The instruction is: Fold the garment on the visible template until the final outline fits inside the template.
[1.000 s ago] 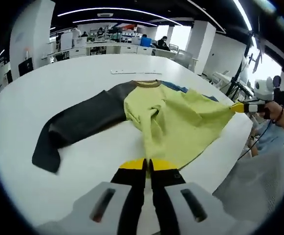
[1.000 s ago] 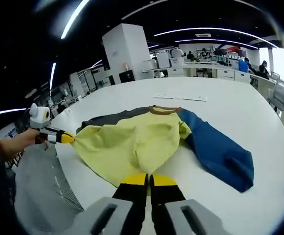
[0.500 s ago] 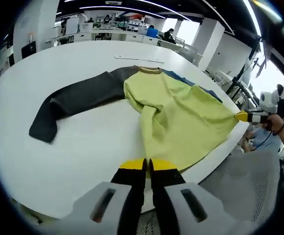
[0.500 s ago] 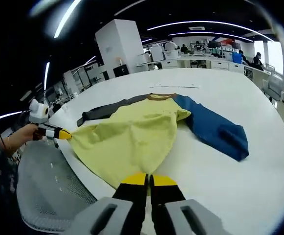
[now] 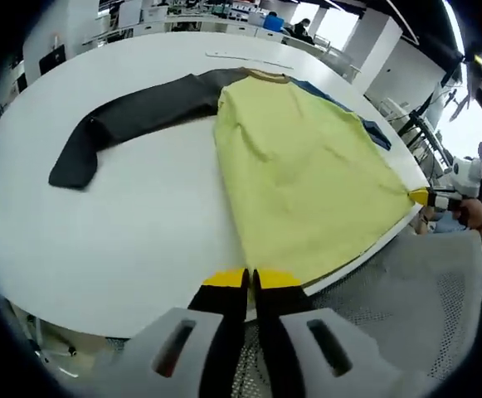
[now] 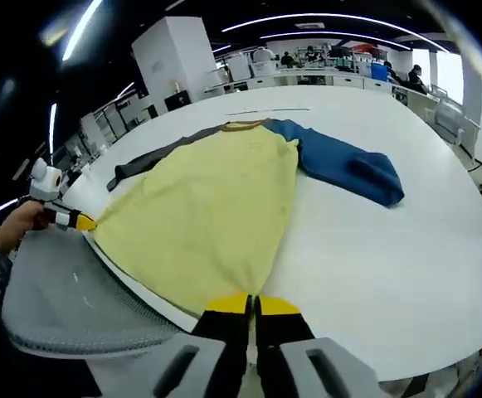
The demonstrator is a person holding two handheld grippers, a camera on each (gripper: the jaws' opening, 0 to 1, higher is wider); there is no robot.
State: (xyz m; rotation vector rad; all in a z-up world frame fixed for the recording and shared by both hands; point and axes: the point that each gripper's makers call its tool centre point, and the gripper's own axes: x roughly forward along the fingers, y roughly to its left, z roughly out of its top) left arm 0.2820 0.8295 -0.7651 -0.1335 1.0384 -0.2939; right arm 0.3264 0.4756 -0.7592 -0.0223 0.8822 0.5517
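Left gripper view: the left gripper [image 5: 250,282], jaws pressed together on the garment [image 5: 307,178] hem at 6 o'clock, and the right gripper [image 5: 419,196], pinching the other hem corner at 3 o'clock, hold the yellow body taut, likely to flatten it. Its dark sleeve [image 5: 124,124] lies on the white table [image 5: 124,240] toward 10 o'clock, its blue sleeve [image 6: 348,166] opposite.

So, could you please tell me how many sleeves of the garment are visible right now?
2. The dark grey sleeve lies stretched across the white table on one side of the yellow body; the blue sleeve lies on the other side.
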